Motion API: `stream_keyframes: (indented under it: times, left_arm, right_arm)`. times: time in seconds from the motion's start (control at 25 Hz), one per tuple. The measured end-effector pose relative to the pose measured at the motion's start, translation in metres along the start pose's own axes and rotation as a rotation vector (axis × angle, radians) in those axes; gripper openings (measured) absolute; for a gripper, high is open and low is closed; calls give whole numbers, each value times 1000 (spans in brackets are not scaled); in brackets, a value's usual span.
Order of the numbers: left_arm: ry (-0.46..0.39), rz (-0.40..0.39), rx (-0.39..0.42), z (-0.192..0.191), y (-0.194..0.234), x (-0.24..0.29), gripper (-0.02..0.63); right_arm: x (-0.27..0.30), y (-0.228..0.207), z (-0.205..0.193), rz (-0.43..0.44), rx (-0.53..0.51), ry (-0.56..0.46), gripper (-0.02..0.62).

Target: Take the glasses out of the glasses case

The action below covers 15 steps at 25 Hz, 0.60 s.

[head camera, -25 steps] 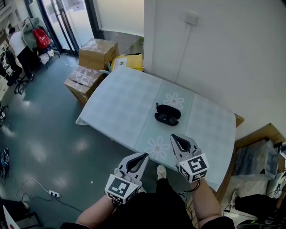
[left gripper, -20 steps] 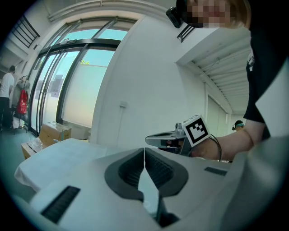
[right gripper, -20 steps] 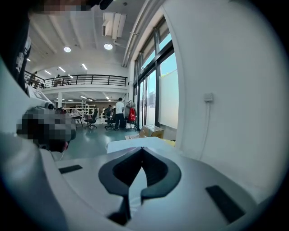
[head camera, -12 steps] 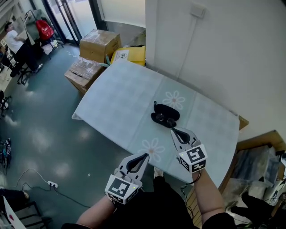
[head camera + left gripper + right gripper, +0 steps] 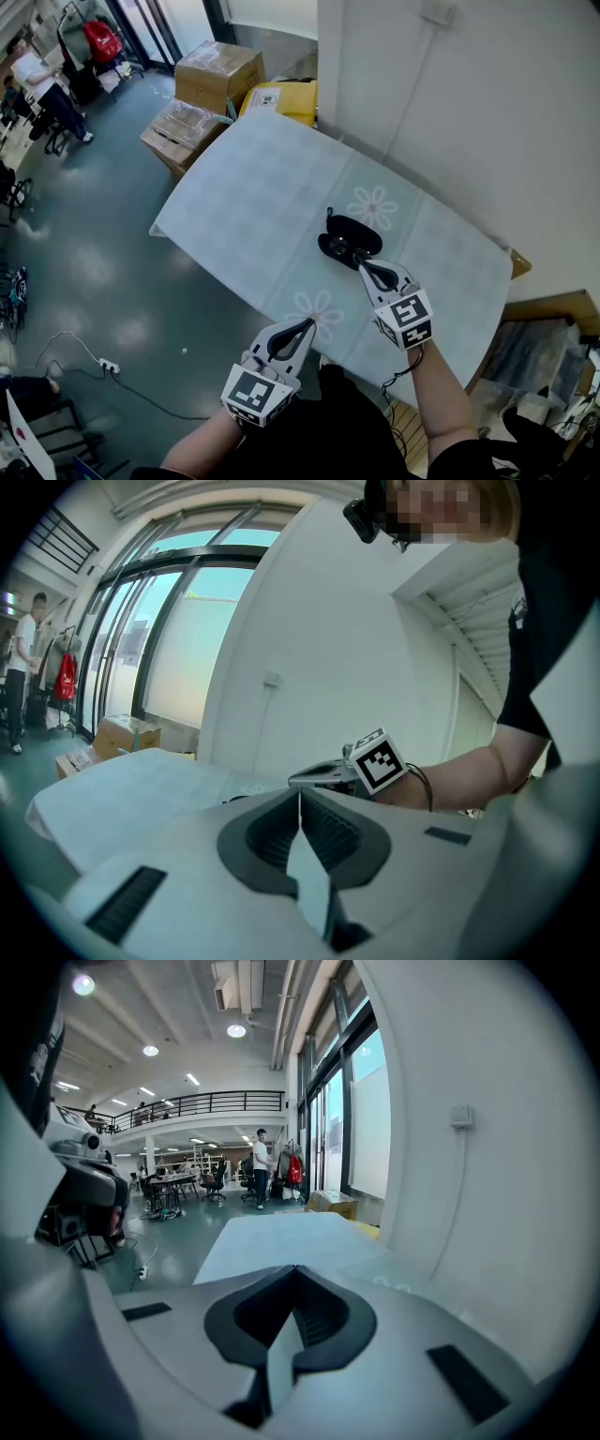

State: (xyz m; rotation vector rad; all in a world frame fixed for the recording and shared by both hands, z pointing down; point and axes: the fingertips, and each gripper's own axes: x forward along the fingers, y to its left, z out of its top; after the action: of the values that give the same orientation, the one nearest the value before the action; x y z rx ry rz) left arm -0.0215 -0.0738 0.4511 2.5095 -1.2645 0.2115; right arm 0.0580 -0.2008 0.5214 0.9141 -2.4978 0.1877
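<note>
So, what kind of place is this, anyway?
Probably a big open workshop or office hall: an upper balcony with a railing, desks across the floor, and cardboard boxes beside the cloth-covered table.

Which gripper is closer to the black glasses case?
Right. The right gripper has its tips just beside the open glasses case. The left gripper is farther back, at the near edge of the table.
</note>
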Motion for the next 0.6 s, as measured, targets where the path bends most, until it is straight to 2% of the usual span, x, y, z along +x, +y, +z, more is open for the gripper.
stream_keyframes:
  times: [0.6]
  left_arm:
    - [56,58,-40,-15,15,25,31]
  right_arm:
    - [59,-29,-48,128,-55,162,26]
